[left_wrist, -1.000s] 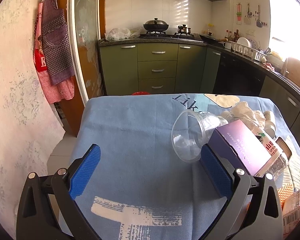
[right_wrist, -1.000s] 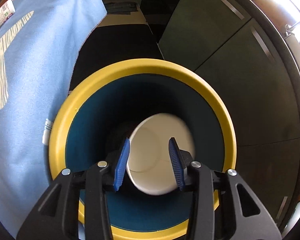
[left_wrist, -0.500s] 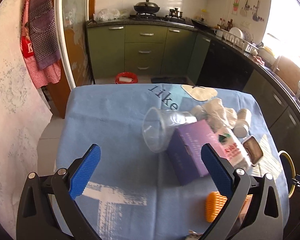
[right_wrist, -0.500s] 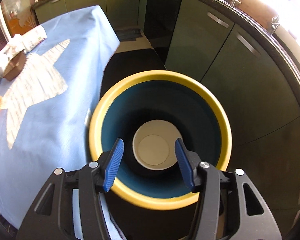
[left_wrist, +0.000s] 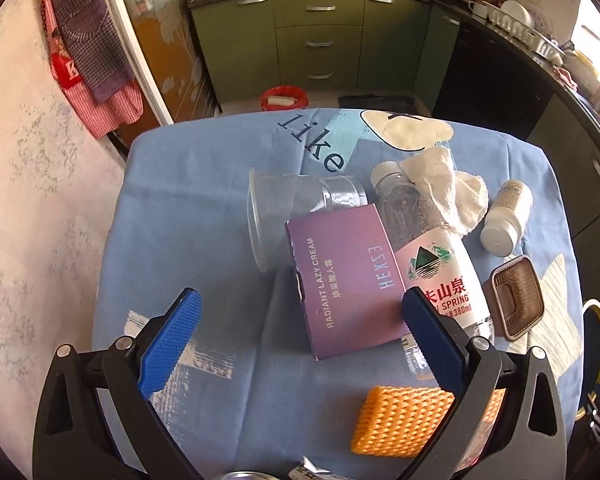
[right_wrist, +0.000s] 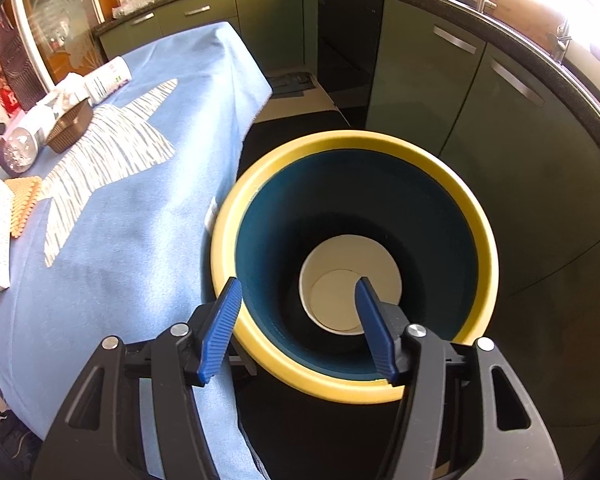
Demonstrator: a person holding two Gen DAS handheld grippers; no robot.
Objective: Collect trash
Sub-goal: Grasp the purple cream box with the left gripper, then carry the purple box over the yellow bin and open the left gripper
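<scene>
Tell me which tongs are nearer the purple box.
Left. The left tongs hover open right over the purple box on the table; the right tongs, opening and empty, are off the table above the yellow-rimmed bin.

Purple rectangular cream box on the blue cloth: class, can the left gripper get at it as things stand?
Probably yes. The left gripper hovers open above the purple rectangular cream box, whose top is bare; only the water bottle and clear plastic cup crowd its sides.

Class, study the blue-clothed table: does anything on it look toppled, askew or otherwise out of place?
Yes. The clear plastic cup, the water bottle and the small white bottle all lie on their sides, and a crumpled white tissue is draped over the water bottle. The purple carton sits askew against the cup.
</scene>
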